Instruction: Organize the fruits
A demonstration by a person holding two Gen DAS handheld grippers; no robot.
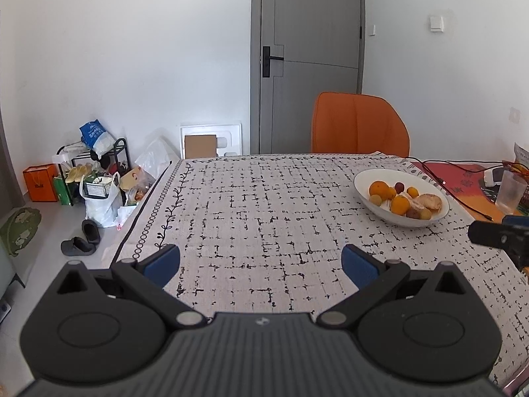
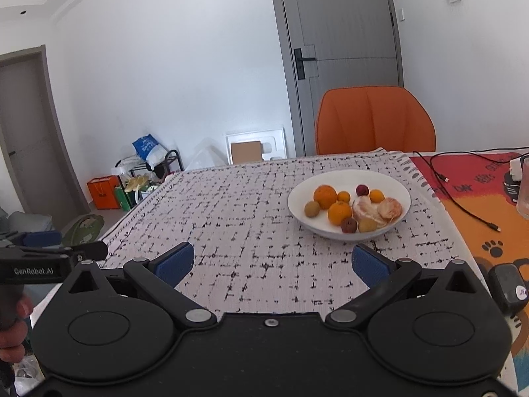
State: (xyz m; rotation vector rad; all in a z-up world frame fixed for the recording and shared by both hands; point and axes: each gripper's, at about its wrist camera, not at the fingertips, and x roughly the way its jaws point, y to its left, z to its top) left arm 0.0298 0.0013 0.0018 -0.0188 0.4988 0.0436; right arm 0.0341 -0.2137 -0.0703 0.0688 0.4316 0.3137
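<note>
A white bowl (image 2: 350,178) stands on the patterned tablecloth (image 2: 251,205) and holds several fruits: oranges (image 2: 325,196), peeled citrus pieces (image 2: 390,208), small brown and dark red fruits. In the left wrist view the same bowl (image 1: 377,175) sits at the far right. My right gripper (image 2: 272,263) is open, a short way in front of the bowl, with nothing between its blue pads. My left gripper (image 1: 261,264) is open too, over bare cloth to the left of the bowl. The left gripper's body (image 2: 49,254) shows at the left edge of the right wrist view.
An orange chair (image 2: 375,120) stands behind the table. A black cable (image 2: 463,198) crosses an orange mat (image 2: 479,198) right of the bowl, near a clear cup (image 1: 510,192). A black device (image 2: 506,286) lies at the right. Bags and shoes (image 1: 92,185) clutter the floor left.
</note>
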